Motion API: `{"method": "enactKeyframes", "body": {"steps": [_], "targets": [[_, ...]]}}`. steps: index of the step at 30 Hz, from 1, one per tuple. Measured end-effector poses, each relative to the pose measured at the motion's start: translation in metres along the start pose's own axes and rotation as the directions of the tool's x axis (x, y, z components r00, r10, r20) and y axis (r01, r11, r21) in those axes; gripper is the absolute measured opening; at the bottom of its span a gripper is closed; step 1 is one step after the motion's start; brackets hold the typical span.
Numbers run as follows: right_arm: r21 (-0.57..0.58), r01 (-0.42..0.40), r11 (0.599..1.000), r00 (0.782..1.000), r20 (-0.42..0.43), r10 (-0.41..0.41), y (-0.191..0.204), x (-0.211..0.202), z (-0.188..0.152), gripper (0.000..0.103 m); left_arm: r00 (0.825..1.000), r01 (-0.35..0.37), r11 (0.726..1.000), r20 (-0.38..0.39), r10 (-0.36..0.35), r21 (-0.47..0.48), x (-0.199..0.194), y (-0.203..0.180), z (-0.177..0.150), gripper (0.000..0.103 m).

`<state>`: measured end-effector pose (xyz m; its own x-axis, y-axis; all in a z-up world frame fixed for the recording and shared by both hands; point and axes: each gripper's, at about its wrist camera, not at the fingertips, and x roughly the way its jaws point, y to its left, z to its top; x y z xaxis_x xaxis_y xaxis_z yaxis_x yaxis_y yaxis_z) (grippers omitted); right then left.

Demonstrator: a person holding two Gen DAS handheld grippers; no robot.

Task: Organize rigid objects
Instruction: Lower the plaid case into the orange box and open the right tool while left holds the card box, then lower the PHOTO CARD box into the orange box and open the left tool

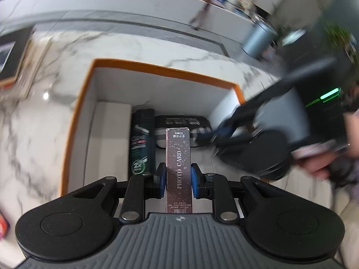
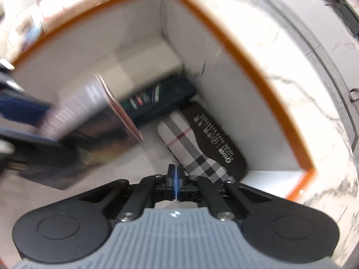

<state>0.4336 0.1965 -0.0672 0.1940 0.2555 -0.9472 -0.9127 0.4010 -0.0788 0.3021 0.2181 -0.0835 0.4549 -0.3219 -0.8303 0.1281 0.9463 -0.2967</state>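
Clamped in the left gripper (image 1: 178,177), the photo card box (image 1: 178,168) is held above the orange-rimmed box (image 1: 157,66); right gripper (image 2: 176,177) fingers are pressed together, apparently empty, over bare floor.

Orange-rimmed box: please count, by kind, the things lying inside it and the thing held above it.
Dark green bottle: 1
Plaid and black case: 1
White box: 1
Photo card box held in the left tool: 1
Total: 4

Glittery photo-card box (image 1: 179,170) hangs over orange-rimmed box (image 1: 157,67) holding bottle (image 1: 141,143) and plaid case (image 2: 188,150).
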Motion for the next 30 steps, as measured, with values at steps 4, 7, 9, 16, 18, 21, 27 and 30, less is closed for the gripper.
{"method": "enactKeyframes", "body": {"steps": [4,7,9,16,18,21,27,30], "targets": [[0.118,0.081,0.99,0.983,0.153,-0.099,-0.002,-0.057,-0.026,0.004,0.999,-0.007,0.971,-0.031,0.015,0.241,0.015,-0.026,0.0,0.025],[0.237,0.037,0.971,0.973,0.213,-0.089,-0.003,-0.084,-0.047,0.001,0.998,-0.01,0.88,-0.047,0.037,0.475,0.027,-0.05,-0.005,0.025],[0.284,0.009,0.959,0.967,0.243,-0.081,-0.001,-0.092,-0.073,0.005,0.997,-0.023,0.794,-0.049,0.066,0.607,0.035,-0.063,-0.011,0.025],[0.396,0.015,0.918,0.96,0.252,-0.125,0.022,-0.074,-0.125,0.006,0.994,-0.051,0.468,0.002,0.105,0.882,0.057,-0.087,-0.039,0.025],[0.426,-0.009,0.905,0.96,0.256,-0.111,0.023,-0.07,-0.132,0.006,0.993,-0.066,0.373,0.026,0.111,0.926,0.065,-0.089,-0.048,0.025],[0.459,-0.051,0.887,0.962,0.262,-0.08,0.025,-0.063,-0.143,0.007,0.988,-0.111,0.179,0.088,0.129,0.978,0.076,-0.092,-0.067,0.025],[0.507,-0.057,0.86,0.97,0.232,-0.072,0.025,-0.055,-0.151,0.007,0.976,-0.124,0.062,0.111,0.189,0.99,0.093,-0.086,-0.086,0.039],[0.529,-0.072,0.846,0.971,0.23,-0.061,0.027,-0.055,-0.156,0.007,0.977,-0.101,0.169,0.065,0.205,0.98,0.088,-0.082,-0.081,0.043]]}}
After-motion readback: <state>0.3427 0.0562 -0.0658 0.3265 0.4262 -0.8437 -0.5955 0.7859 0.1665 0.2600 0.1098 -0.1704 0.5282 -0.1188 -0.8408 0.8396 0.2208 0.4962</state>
